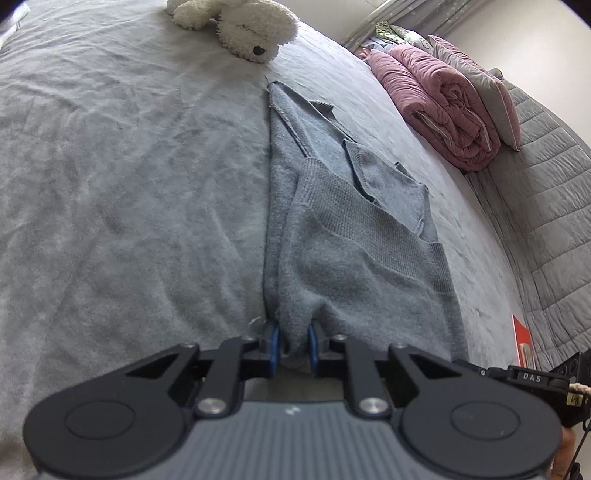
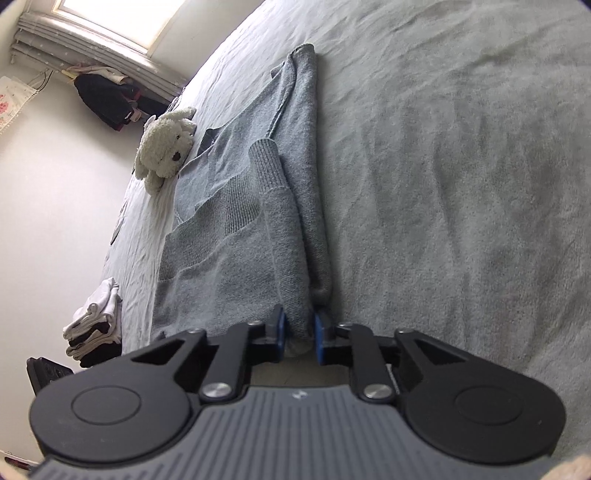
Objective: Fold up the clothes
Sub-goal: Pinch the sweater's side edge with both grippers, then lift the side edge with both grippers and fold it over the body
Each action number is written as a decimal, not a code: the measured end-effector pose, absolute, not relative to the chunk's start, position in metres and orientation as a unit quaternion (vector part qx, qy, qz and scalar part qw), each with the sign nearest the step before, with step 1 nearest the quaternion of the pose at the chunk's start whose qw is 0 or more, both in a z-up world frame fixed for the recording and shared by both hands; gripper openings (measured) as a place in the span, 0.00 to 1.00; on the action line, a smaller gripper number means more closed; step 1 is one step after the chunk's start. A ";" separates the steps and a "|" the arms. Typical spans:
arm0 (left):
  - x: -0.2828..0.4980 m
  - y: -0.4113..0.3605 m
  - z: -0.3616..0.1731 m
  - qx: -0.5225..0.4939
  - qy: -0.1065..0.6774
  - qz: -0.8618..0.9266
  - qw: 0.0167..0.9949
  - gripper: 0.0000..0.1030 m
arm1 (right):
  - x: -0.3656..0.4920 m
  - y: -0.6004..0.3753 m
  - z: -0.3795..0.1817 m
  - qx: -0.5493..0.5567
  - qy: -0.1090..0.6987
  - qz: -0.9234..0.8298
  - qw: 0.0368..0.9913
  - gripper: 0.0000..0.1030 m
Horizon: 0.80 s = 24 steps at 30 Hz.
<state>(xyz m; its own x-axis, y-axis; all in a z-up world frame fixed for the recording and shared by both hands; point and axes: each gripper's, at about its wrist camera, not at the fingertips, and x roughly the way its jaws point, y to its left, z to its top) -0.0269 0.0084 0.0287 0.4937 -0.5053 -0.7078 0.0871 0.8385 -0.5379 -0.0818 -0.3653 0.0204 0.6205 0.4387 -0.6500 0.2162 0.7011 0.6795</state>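
We see the sweater [image 1: 332, 236] lying flat on the bed [image 1: 129, 184], partly folded, with one sleeve laid over its body. In the left wrist view it runs from 6 o'clock, at our left tool [image 1: 293, 345], up toward 12 o'clock, and its long folded edge sits along its 9 o'clock side. Our left tool is clamped on the near edge of the sweater, blue pads [image 1: 272, 343] pressing a bunch of knit between them. In the right wrist view the sweater [image 2: 236, 229] again stretches from 6 toward 12 o'clock, with a rolled edge on its 3 o'clock side. Our right tool [image 2: 300, 338] likewise pinches the sweater's near edge, the cloth squeezed between its two pads [image 2: 320, 339].

Beyond the far end of the sweater a white plush dog [image 1: 240, 27] rests on the bed, close to the sweater's far corner. At 2 o'clock in the left view a pink folded quilt [image 1: 436, 107] lies against a grey pillow [image 1: 476, 88]. At 8 o'clock in the right view a stack of folded clothes [image 2: 96, 328] sits near the bed's edge, and a window [image 2: 122, 18] shows at 11 o'clock.
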 end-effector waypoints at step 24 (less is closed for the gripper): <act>-0.098 0.031 0.053 -0.260 0.449 -0.159 0.840 0.10 | -0.158 -0.363 0.048 0.376 0.380 0.070 0.842 0.11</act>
